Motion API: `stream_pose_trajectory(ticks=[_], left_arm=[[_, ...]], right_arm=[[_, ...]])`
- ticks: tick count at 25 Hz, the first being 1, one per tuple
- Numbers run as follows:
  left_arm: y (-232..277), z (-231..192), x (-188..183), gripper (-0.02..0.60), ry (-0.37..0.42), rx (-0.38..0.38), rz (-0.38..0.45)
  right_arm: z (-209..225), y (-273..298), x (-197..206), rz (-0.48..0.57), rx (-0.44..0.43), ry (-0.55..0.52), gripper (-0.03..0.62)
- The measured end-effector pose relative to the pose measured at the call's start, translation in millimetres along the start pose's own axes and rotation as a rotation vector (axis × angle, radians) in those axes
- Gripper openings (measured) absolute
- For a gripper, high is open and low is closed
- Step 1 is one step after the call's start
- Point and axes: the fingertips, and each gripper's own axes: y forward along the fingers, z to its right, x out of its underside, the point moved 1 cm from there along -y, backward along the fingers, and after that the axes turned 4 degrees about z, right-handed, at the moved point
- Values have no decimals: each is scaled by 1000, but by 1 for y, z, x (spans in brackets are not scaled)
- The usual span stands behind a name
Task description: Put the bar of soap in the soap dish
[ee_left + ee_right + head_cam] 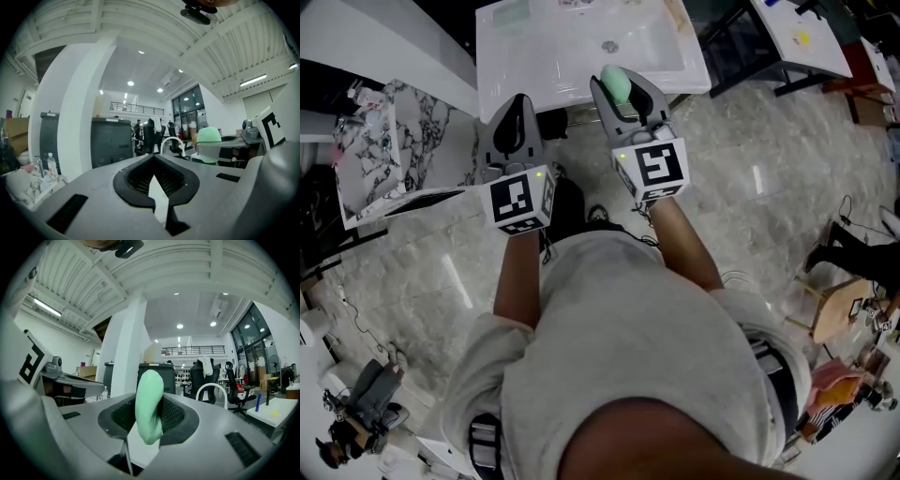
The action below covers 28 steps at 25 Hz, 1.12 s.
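A pale green bar of soap [616,82] stands on edge between the jaws of my right gripper [625,94], which is shut on it. In the right gripper view the soap [149,401] fills the gap between the jaws of the right gripper [149,420]. Beside it my left gripper [517,108] is shut and holds nothing. From the left gripper [157,183] the soap [208,135] shows off to the right. Both grippers point level, at the front edge of a white sink [525,70]. A pale greenish thing [512,14] lies at the sink's back left; I cannot tell if it is the soap dish.
The sink has a drain [610,46] and a curved white faucet [211,391]. A marble-patterned counter [412,155] stands to the left, a white table [797,33] to the back right. A wooden stool [839,314] and cables lie on the marble floor at the right.
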Motion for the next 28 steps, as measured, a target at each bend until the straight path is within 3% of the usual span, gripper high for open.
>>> stream_pose_trajectory(ticks=[16, 28], left_arm=[[113, -94, 31, 17, -19, 12, -55], [170, -153, 63, 17, -52, 42, -121]], right_arm=[[2, 146, 35, -73, -55, -2, 112], [-4, 226, 69, -172, -73, 2, 112]])
